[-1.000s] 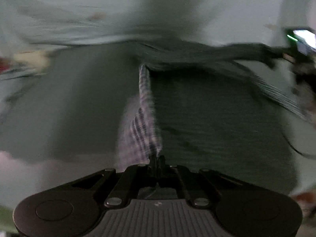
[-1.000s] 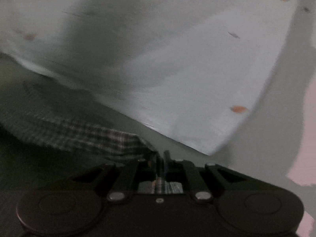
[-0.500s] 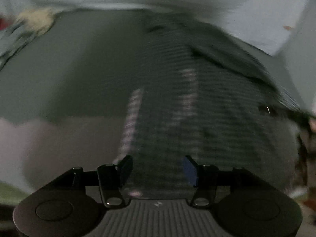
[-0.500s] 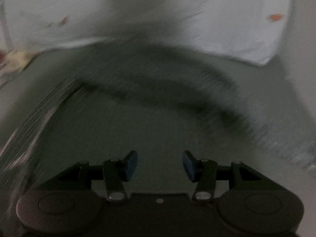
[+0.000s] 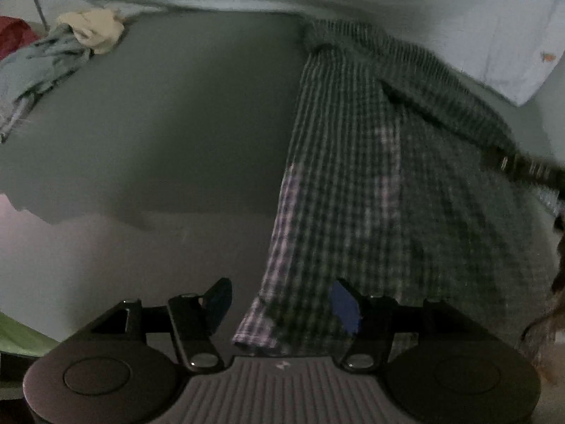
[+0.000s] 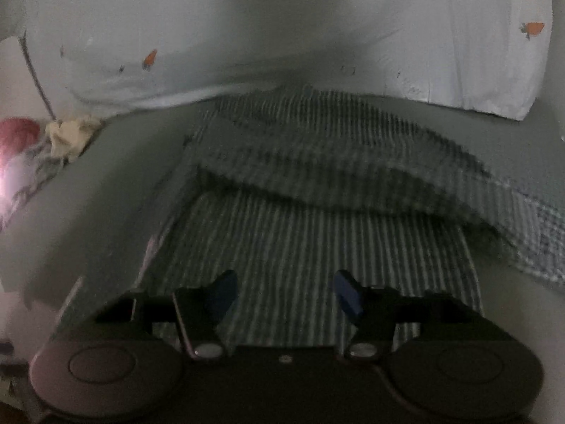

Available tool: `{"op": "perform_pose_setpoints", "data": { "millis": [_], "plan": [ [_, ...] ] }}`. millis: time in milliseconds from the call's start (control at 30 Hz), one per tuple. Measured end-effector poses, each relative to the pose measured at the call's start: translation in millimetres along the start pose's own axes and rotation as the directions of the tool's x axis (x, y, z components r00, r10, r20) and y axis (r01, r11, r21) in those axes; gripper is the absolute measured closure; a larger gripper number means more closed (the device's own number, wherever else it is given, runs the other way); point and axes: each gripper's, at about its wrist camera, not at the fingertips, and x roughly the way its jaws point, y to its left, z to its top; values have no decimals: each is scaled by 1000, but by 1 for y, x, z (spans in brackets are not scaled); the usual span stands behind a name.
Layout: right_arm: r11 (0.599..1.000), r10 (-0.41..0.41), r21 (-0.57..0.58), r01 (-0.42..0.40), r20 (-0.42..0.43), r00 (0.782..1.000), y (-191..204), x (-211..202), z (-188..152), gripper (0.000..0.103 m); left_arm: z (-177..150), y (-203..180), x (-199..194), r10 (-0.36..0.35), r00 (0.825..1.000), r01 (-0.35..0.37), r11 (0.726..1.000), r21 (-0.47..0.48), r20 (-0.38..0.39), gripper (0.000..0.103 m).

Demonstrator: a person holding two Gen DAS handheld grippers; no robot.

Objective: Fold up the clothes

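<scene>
Pale blue sheet [image 6: 282, 28] with small orange prints bunched at the far side, ahead of both grippers; crumpled clothes pile [image 5: 60, 46] far left. Green-checked shirt [image 5: 370, 176] lies flat on grey bed surface [image 5: 159, 123], sleeve folded across it. Left gripper [image 5: 279, 300] over its near hem, right gripper [image 6: 282, 291] above its body; both spread wide, empty.

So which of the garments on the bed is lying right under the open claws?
The checked shirt, spread flat; the cream cloth and grey-blue garment sit crumpled in the far left corner.
</scene>
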Motion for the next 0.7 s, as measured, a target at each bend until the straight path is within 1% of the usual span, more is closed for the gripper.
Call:
{"op": "perform_pose_setpoints", "data": {
  "millis": [67,133,200,233,267,300,333,433,500,600,633,700],
  "plan": [
    [1000,8,10,-8,6,1000,1,1,6,41,-3,10,6,-54,999,54,998,-43,-6,39],
    [1000,15,-6,-15,-6,1000,3,5,2,41,-6,18,11,-97,995,97,992,-74,0,39],
    [1000,16,-26,-17,-35,999,5,10,-6,41,-10,19,15,-85,996,87,994,-60,37,41],
    [999,17,-33,-19,-52,998,6,13,-11,41,-12,17,17,-85,995,88,995,-52,52,44],
    [999,19,-40,-22,-71,997,7,16,-16,41,-14,16,19,-90,994,93,995,-45,66,63],
    [999,23,-45,-27,-89,996,9,19,-21,41,-16,15,21,-97,993,100,993,-55,61,76],
    [998,28,-51,-33,-104,994,10,21,-25,41,-19,15,23,-106,993,109,991,-74,48,95],
    [996,46,-73,-56,-134,990,16,24,-34,41,-32,21,17,-114,993,115,988,-107,17,96],
    [995,52,-75,-63,-137,989,18,26,-33,41,-41,30,14,-117,993,113,983,-147,-17,96],
    [994,62,-79,-73,-140,988,22,29,-31,41,-56,50,15,-121,989,97,967,-236,-89,94],
    [994,65,-80,-77,-142,988,23,30,-30,41,-60,56,15,-123,986,90,960,-266,-113,92],
    [994,66,-76,-78,-140,988,23,31,-28,41,-70,70,16,-131,978,73,944,-323,-161,93]
  ]
}}
